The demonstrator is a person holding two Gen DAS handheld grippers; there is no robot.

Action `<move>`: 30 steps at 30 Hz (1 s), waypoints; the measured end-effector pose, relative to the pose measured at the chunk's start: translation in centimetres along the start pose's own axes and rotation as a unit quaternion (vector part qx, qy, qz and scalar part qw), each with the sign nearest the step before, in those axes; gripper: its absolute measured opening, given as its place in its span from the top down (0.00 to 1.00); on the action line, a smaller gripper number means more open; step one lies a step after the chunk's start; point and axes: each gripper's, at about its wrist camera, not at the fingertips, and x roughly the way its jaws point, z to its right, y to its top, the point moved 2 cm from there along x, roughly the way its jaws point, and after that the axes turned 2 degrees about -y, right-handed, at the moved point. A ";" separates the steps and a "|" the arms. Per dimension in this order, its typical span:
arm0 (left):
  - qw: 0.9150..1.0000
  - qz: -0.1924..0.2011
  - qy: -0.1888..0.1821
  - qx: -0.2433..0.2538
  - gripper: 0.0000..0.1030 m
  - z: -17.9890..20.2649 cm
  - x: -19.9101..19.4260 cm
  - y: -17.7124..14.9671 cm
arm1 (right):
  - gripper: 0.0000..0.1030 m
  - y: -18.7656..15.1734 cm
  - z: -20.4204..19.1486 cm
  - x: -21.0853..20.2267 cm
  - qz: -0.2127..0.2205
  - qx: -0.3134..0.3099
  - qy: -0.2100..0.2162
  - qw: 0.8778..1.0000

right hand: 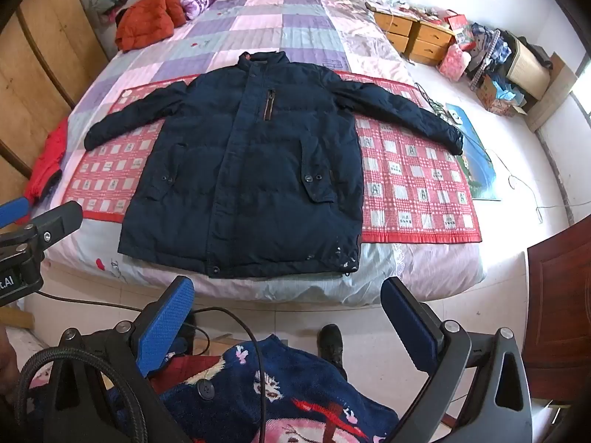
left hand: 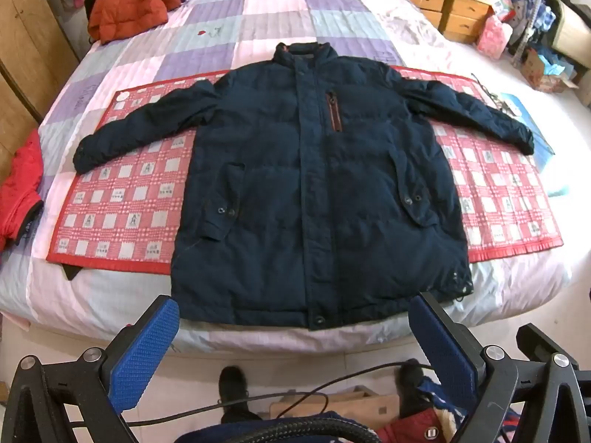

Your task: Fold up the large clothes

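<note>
We see the blue coat lying flat on the bed, hiding the middle of the red mat. Our left gripper and right gripper are wide apart, holding nothing.

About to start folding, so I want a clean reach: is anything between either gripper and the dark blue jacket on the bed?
Nothing visible blocks either one. The left gripper and right gripper are open, held back past the foot of the bed, with only open air and bare bedding before the jacket, which lies flat, sleeves spread over the red checked mat.
</note>
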 end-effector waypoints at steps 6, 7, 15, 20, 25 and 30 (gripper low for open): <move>1.000 0.001 0.001 -0.001 0.01 0.0 0.0 0.0 | 0.00 0.1 -0.1 -0.1 0.001 0.001 -0.001 1.000; 1.000 0.001 0.001 -0.001 0.01 0.0 0.0 0.0 | 0.00 0.1 -0.1 -0.1 0.001 0.001 0.000 1.000; 1.000 0.001 0.000 0.000 0.01 0.0 0.0 0.0 | 0.00 0.2 -0.1 -0.3 0.002 0.000 -0.001 1.000; 1.000 0.002 -0.001 -0.001 0.01 0.0 0.0 0.0 | 0.00 0.1 0.0 -0.2 0.002 0.001 0.000 1.000; 1.000 0.002 -0.001 -0.001 0.01 0.0 0.0 0.0 | 0.00 0.3 0.0 -0.4 0.002 0.001 0.000 1.000; 1.000 0.003 -0.001 -0.001 0.01 0.0 0.0 0.0 | 0.00 0.7 0.0 -0.3 0.002 0.000 0.000 1.000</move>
